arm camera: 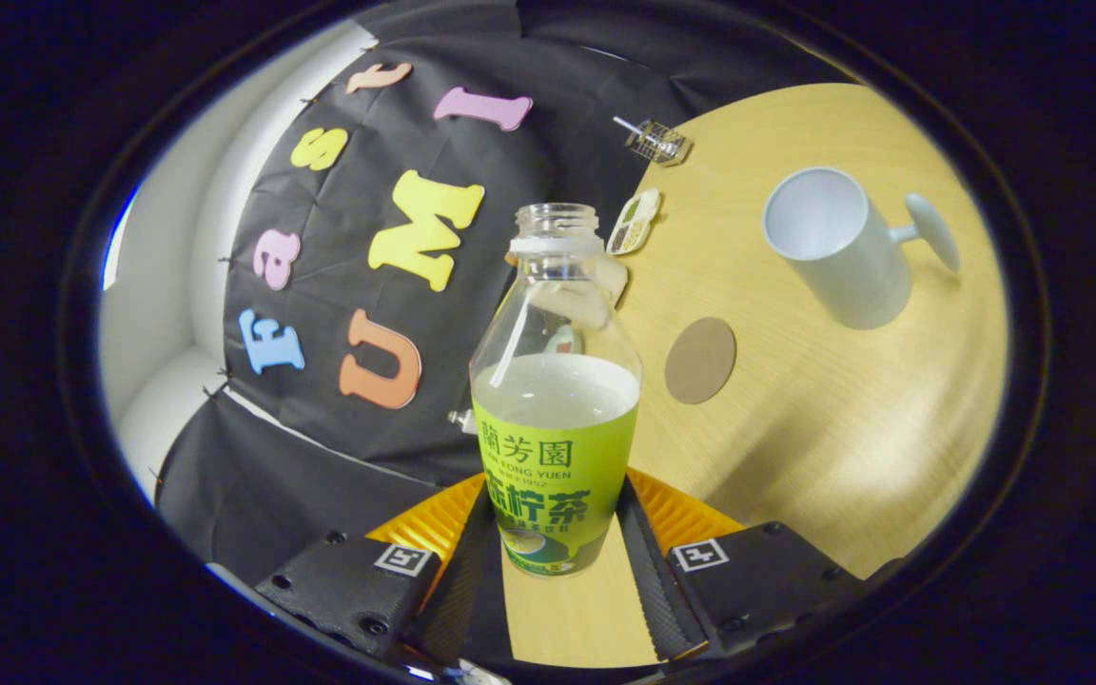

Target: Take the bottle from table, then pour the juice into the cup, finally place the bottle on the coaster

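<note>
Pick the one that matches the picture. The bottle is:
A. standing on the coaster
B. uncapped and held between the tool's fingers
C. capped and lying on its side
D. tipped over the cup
B: the bottle has an open neck and sits upright between the tool's fingers, both pressing its labelled sides.

Surface: a light wooden table (824, 428), its far edge against the booth's wall.
Near: the open bottle (556, 400), between the fingers of the gripper (557, 561), bottom not seen touching the wood.
Middle: a round brown coaster (700, 360), lying flat, right of the bottle.
Right: a white cup (838, 245), apart from the coaster.
Far: a small wire object (655, 141) and a small flat packet (635, 221), near the wall.
</note>
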